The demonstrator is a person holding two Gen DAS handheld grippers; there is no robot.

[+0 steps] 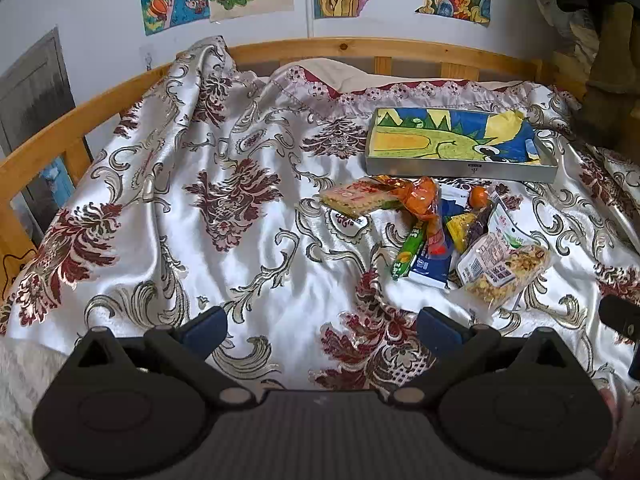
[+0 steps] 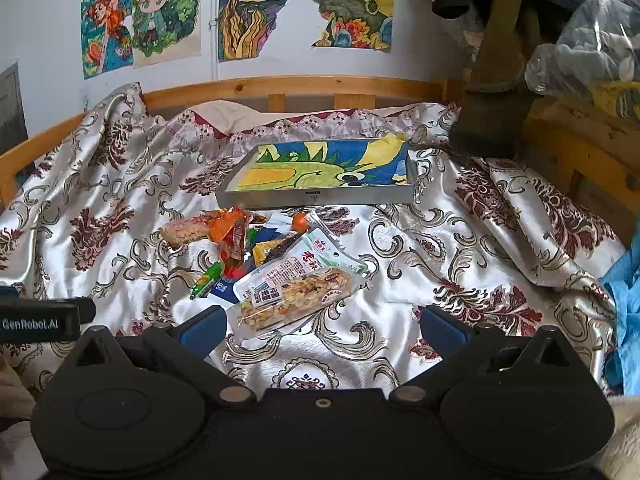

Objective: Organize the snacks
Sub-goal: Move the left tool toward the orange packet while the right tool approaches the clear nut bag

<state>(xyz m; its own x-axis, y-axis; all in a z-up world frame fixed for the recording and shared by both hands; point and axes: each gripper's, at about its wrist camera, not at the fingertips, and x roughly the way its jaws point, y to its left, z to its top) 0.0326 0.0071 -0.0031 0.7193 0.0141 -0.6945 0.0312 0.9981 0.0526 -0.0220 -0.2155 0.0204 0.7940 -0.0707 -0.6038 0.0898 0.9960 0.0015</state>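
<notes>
A shiny white satin bedspread with dark red flowers (image 1: 248,216) covers the bed. On it lies a flat silver metal tray lined with a dragon drawing (image 2: 320,196); just before it sits a pile of colourful snack packets (image 2: 256,252). The left gripper (image 1: 322,326) and right gripper (image 2: 322,326) both hover wide apart, holding nothing.

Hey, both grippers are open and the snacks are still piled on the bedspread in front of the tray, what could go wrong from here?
1. The snack pile overlaps, so closing on the clear nut packet may drag its neighbours along.
2. The satin bedspread is wrinkled and looks slick; the right gripper could pinch cloth with the packet.
3. The small orange ball beside the metal tray might roll if nudged.
</notes>
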